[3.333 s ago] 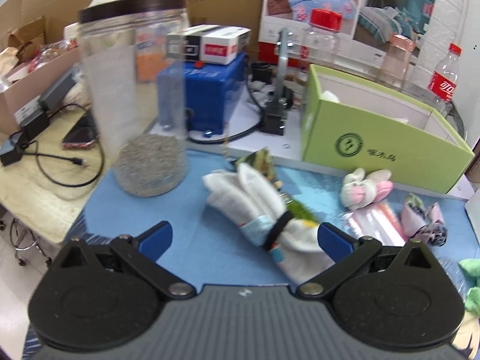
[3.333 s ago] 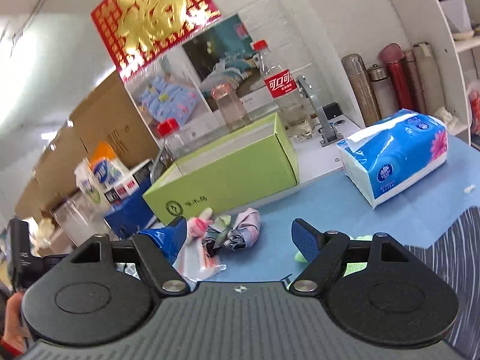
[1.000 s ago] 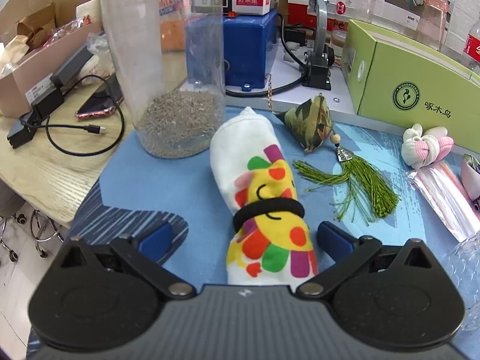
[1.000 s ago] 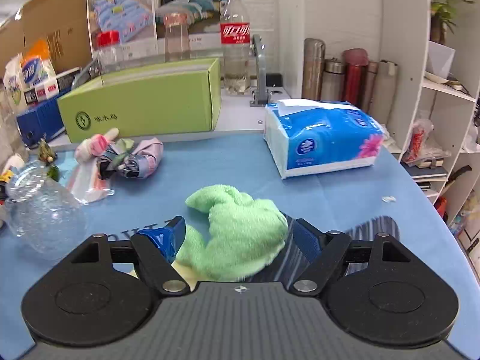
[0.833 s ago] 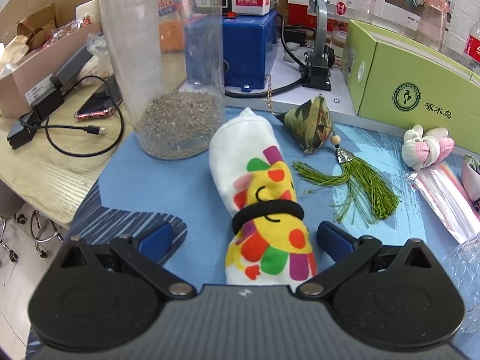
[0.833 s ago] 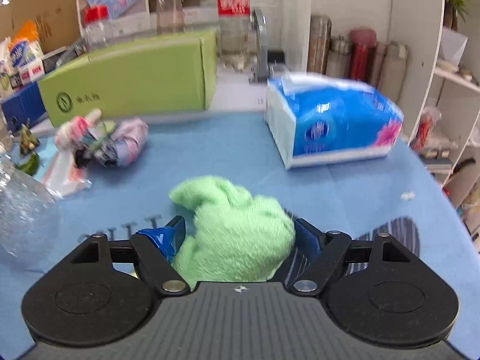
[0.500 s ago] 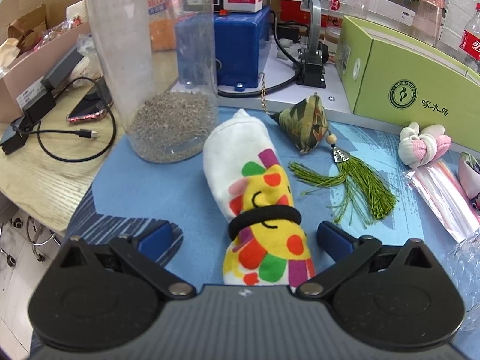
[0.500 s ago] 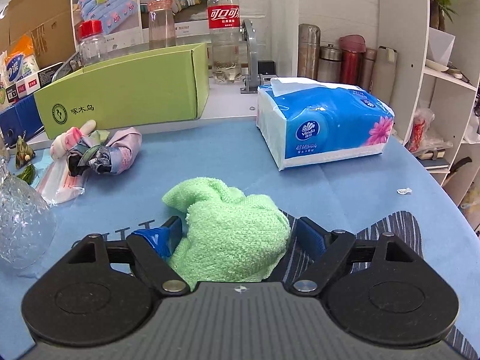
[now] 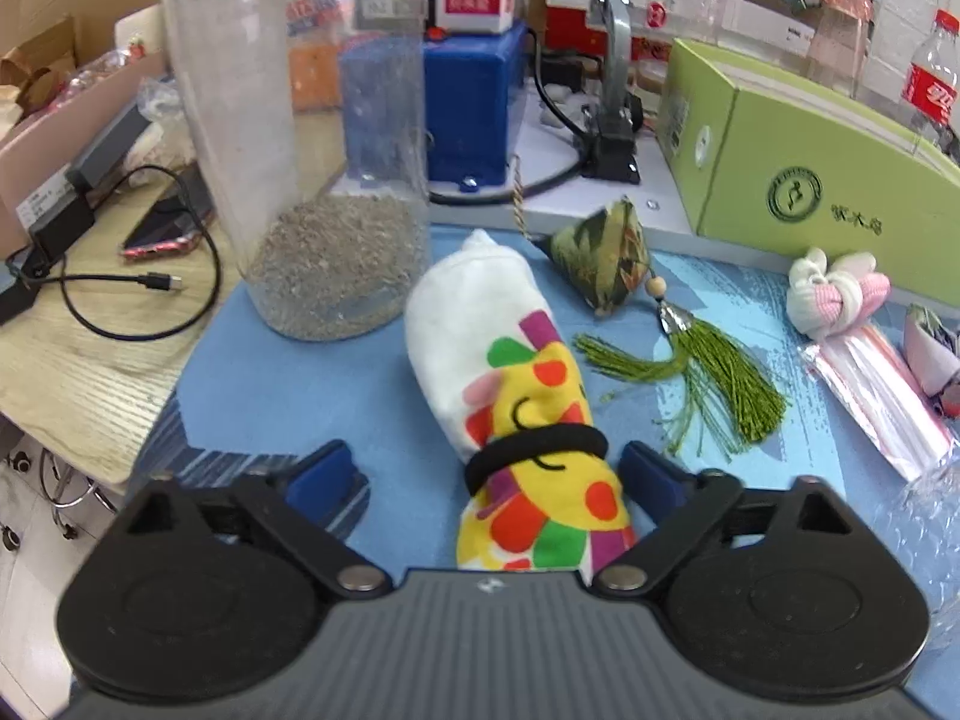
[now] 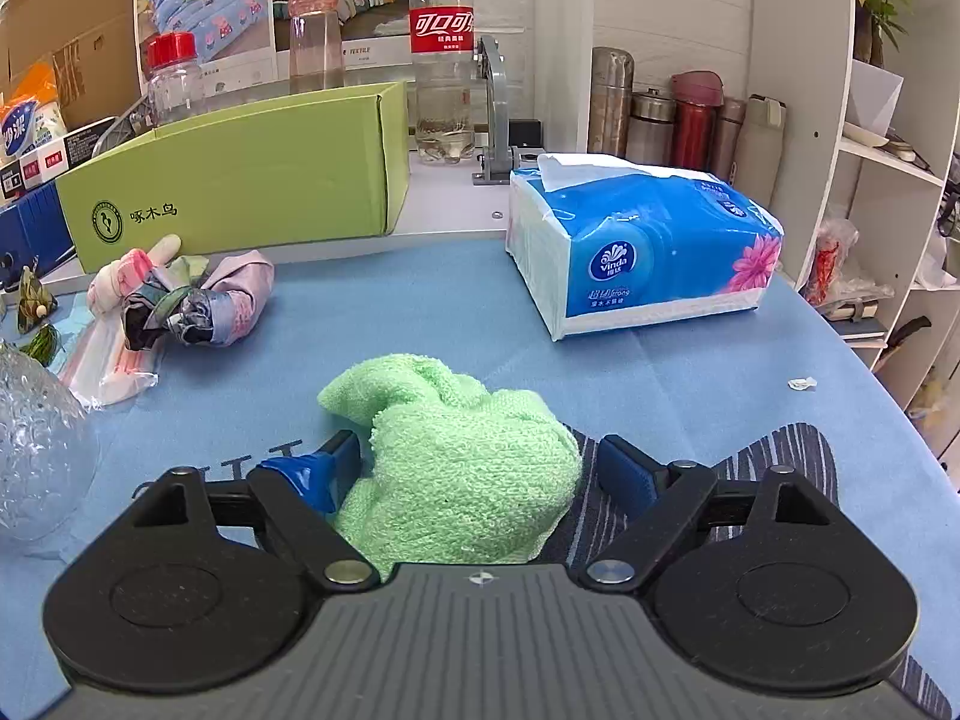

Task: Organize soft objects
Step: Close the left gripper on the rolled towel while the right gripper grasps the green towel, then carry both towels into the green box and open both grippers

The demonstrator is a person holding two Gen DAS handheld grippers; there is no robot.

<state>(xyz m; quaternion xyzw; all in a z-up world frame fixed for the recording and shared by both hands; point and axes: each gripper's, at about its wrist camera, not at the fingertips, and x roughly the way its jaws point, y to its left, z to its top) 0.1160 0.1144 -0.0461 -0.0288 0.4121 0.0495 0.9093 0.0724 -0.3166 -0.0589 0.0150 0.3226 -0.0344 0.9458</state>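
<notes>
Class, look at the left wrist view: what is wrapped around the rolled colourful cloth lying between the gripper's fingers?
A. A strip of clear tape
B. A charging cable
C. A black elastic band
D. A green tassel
C: a black elastic band circles the rolled colourful cloth near its patterned end.
</notes>
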